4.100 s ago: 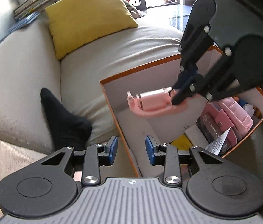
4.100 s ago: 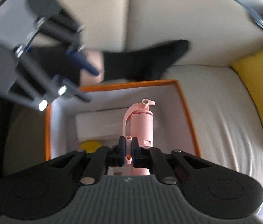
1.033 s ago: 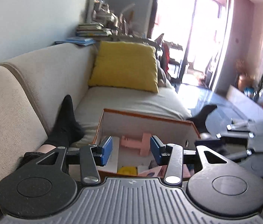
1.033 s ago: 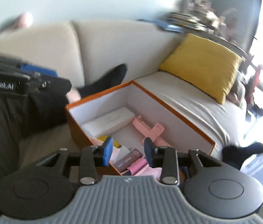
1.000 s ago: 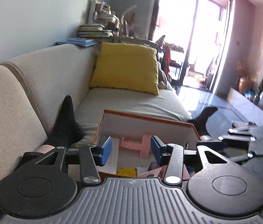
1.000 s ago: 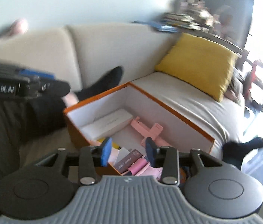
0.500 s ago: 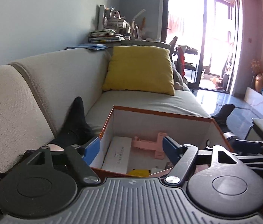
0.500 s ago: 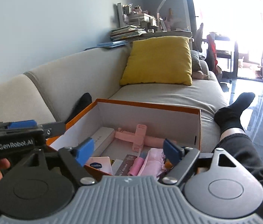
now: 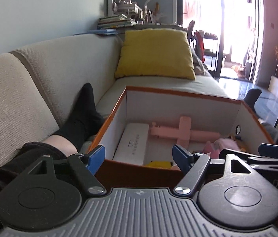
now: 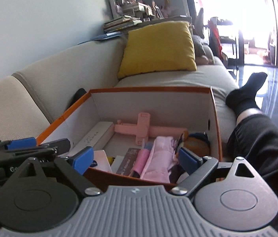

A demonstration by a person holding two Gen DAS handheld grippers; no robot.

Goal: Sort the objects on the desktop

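Observation:
An orange box with white inner walls sits on the sofa seat in front of both grippers. A pink stick with a cross clamp lies flat at its far end, beside a long white case. In the right wrist view the box also holds a pink pouch, a dark card pack and the pink stick. My left gripper stands open and empty just above the box's near wall. My right gripper hangs beside it with its jaws opening, pressing on nothing.
A yellow cushion leans on the beige sofa back beyond the box. A person's legs in black socks lie on either side of the box. Stacked books sit behind the sofa. Shiny floor lies to the right.
The pink stick, held by the right gripper over the box four seconds ago, now lies inside it. Both grippers have sunk toward the box and spread their jaws wide.

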